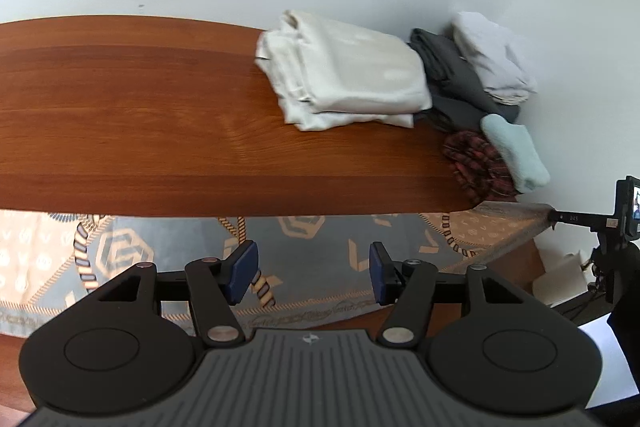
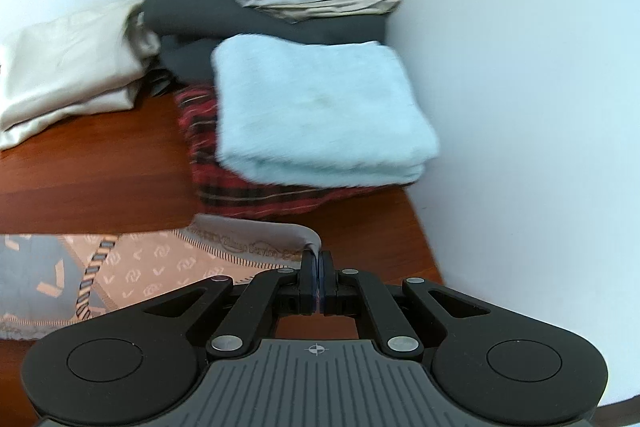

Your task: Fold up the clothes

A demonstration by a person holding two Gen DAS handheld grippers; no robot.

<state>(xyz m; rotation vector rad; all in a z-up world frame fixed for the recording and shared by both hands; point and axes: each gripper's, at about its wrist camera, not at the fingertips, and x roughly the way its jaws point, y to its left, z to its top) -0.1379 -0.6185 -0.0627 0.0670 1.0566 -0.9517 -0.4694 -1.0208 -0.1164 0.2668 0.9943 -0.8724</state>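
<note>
A grey and beige patterned cloth (image 1: 320, 247) with rope and logo prints is stretched out in front of the wooden table's near edge. My left gripper (image 1: 312, 273) hovers over it, open, its blue pads (image 1: 240, 271) wide apart with nothing pinched between them. In the right wrist view the same cloth (image 2: 160, 267) lies across the table, and my right gripper (image 2: 317, 261) is shut on its pale hemmed corner. At the far right of the left wrist view, that right gripper (image 1: 554, 215) holds the corner taut.
The brown table (image 1: 120, 107) stands against a white wall. Folded piles fill its right end: a cream stack (image 1: 344, 71), dark grey garments (image 1: 452, 75), a white bundle (image 1: 492, 55), and a light blue towel (image 2: 320, 107) on a red plaid piece (image 2: 240, 195).
</note>
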